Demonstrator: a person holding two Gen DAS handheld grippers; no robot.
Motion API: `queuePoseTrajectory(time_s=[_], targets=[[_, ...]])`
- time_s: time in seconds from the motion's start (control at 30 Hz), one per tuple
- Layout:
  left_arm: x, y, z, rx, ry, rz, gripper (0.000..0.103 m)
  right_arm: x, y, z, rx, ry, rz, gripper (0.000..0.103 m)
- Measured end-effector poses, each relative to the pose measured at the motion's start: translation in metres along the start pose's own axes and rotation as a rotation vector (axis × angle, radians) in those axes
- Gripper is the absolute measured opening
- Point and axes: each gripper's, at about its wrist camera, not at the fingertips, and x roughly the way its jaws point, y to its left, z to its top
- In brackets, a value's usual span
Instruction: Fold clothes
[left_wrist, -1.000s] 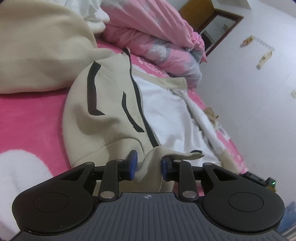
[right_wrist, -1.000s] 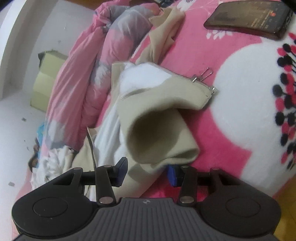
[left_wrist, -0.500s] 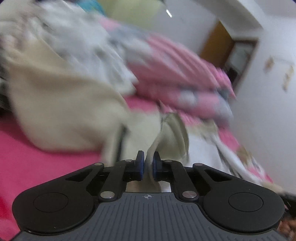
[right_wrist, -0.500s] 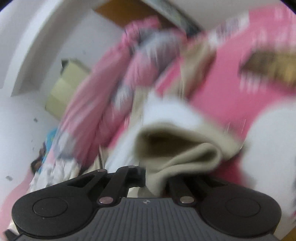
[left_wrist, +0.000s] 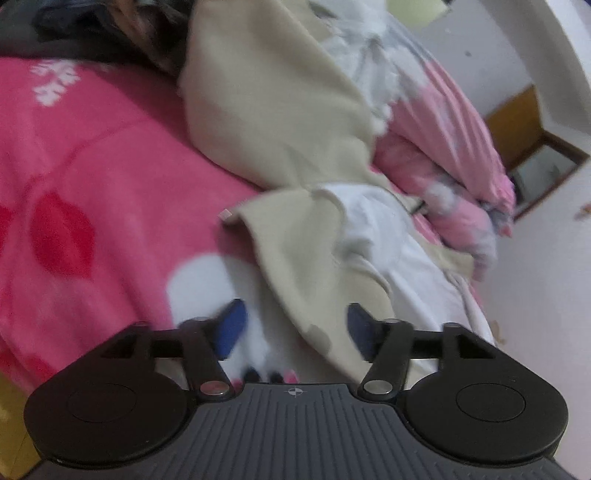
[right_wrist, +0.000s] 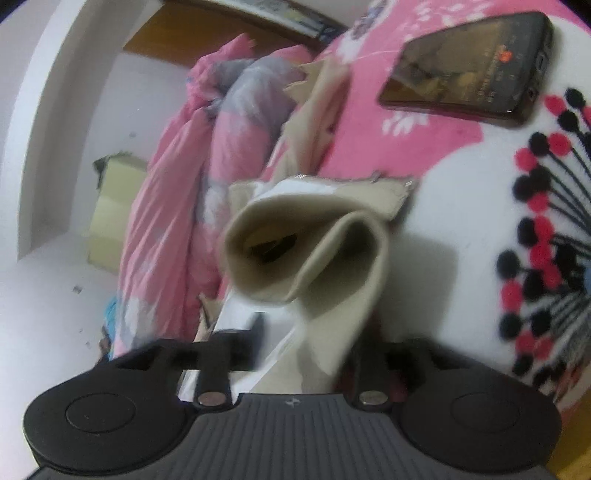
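A beige garment with white lining (left_wrist: 306, 236) lies folded over on the pink bed blanket (left_wrist: 92, 155). My left gripper (left_wrist: 295, 328) is open, its blue pads spread wide, with the garment's near edge lying loose between them. In the right wrist view the same beige garment (right_wrist: 306, 240) stands up in a rolled fold. My right gripper (right_wrist: 314, 339) is open too, its jaws apart on either side of the cloth.
A second beige garment (left_wrist: 269, 96) lies behind the first. A pink and grey duvet (left_wrist: 454, 136) is piled along the wall side. A dark phone (right_wrist: 465, 70) lies on the blanket to the right. The bed's near edge is just below the grippers.
Both grippers were shut on the garment half a second ago, carrying it over; now both have opened and let the cloth go onto the bed.
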Motion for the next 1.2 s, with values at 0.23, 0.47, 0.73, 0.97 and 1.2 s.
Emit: queuePoseTrajectory(time_s=[0.23,0.47,0.73,0.97,1.2], targets=[[0.007,-0.012,-0.004,0.055,0.004,0.004,0.070,0.019,0.018,-0.037,-0.107,0.175,0.023,0.047],[0.020,-0.031,-0.014,0.077,0.013,-0.007,0.048,0.051,0.040,-0.066,-0.152,0.298,0.067,0.038],[0.010,-0.055,-0.019,0.107,-0.036,0.177,0.000,0.070,0.051,-0.065,-0.154,0.265,0.063,0.002],[-0.023,-0.079,-0.042,0.213,0.026,0.148,0.000,0.017,0.080,-0.040,-0.258,0.176,0.075,0.002],[-0.028,-0.075,-0.049,0.192,0.050,0.155,0.000,0.016,0.070,-0.045,-0.235,0.208,-0.007,0.002]])
